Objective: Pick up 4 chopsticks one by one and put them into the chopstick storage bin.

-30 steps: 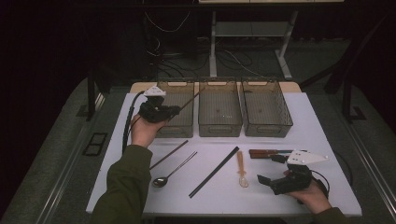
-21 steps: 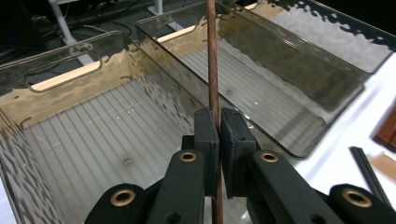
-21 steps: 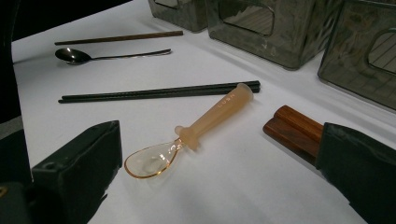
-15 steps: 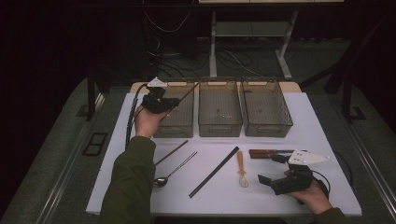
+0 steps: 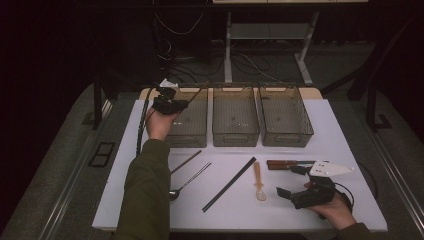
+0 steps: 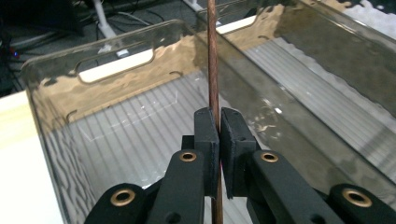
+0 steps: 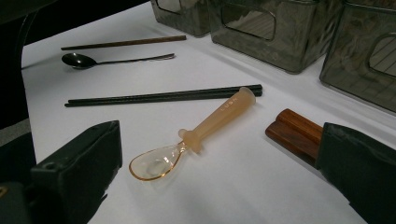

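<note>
High view: white table point(image 5: 345, 125), dark floor (left tool point(image 5: 172, 106) pinching chopstick point(image 6: 213, 56)).

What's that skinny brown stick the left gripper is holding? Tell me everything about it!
It looks like a single brown chopstick, thin, straight and smooth, maybe wood. The left gripper is shut on it, both black pads pressing its sides, with stick poking out above and below them. It hangs in the air over the leftmost clear plastic bin, slanting toward the bin's far right corner, and touches nothing else.
</note>
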Motion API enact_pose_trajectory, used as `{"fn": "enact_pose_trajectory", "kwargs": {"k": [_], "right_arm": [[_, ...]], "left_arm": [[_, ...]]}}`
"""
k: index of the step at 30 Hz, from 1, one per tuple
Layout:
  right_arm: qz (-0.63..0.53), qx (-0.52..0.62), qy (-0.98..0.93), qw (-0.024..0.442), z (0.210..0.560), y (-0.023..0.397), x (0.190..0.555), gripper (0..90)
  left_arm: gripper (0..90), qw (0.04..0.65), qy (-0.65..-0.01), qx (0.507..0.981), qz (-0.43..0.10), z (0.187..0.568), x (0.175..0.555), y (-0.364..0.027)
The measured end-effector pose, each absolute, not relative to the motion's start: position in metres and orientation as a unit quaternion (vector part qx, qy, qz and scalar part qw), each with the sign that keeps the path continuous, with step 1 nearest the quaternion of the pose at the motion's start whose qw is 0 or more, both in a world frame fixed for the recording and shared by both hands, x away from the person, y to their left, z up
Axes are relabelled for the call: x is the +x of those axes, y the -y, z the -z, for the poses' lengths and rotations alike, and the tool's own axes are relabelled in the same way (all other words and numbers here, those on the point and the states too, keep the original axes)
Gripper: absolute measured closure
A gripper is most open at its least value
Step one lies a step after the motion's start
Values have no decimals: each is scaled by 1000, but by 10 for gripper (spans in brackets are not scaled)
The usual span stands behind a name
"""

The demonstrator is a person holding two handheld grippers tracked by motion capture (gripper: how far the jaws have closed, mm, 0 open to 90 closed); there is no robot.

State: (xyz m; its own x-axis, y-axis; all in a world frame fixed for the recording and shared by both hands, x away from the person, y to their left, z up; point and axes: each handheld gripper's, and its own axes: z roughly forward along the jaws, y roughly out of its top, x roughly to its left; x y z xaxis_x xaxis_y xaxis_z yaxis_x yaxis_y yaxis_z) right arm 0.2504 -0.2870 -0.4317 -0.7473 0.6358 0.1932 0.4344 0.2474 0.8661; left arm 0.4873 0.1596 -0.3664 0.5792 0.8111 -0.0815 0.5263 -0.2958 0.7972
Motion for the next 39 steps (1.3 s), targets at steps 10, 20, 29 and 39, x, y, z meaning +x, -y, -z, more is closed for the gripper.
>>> {"fn": "enact_pose_trajectory", "kwargs": {"k": [10,20,29,39], "right_arm": [[-511,340,-784,98,432,287,250,7],[-511,339,-784,99,431,287,250,7],[-509,341,-785,98,432,287,250,7],[-506,344,-784,102,433,288,252,7]], "left_arm": [[853,394,-454,780,-174,378,495,-163],[664,369,-461,784,-190,379,495,-161],[465,384,-427,801,-168,369,486,-162],[267,420,-388,810,-129,355,463,-167]]}}
